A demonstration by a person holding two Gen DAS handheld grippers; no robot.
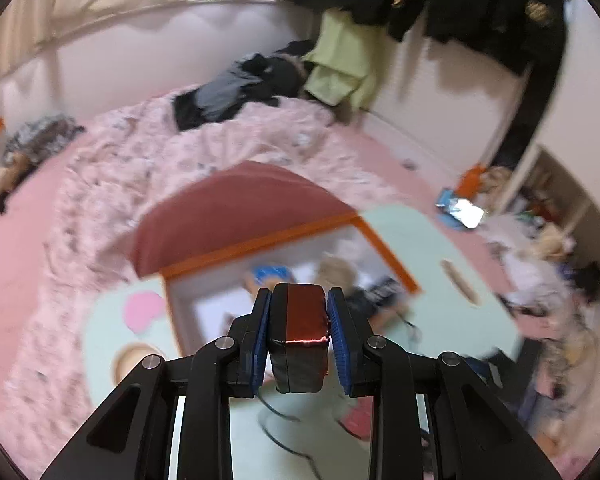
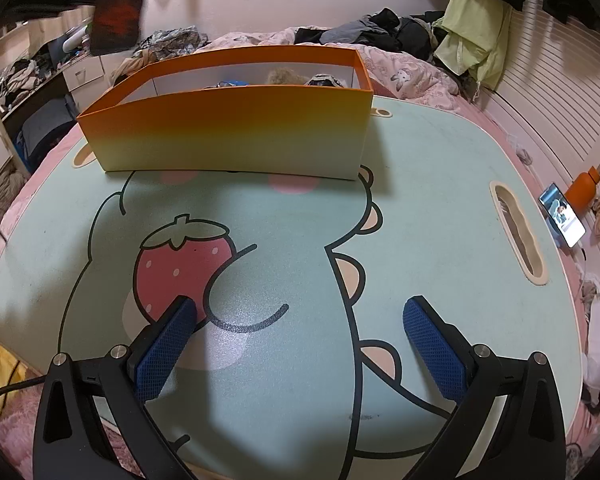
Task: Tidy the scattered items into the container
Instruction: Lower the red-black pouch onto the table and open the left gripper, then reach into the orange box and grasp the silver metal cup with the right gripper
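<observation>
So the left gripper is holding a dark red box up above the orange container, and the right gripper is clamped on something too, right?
Not quite. The right gripper is open and empty over the table, as the right wrist view shows. The left gripper does hold the dark red box above the orange container.

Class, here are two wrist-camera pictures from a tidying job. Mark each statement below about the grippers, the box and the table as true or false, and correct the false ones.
1. The left gripper is clamped on a dark red block. True.
2. The right gripper holds a strawberry toy. False: it is open and empty; the strawberry is printed on the table.
3. The orange box already has items inside. True.
4. The orange box lies tipped on its side. False: it stands upright, open at the top.
5. A lit phone stands beyond the table's edge. True.
</observation>
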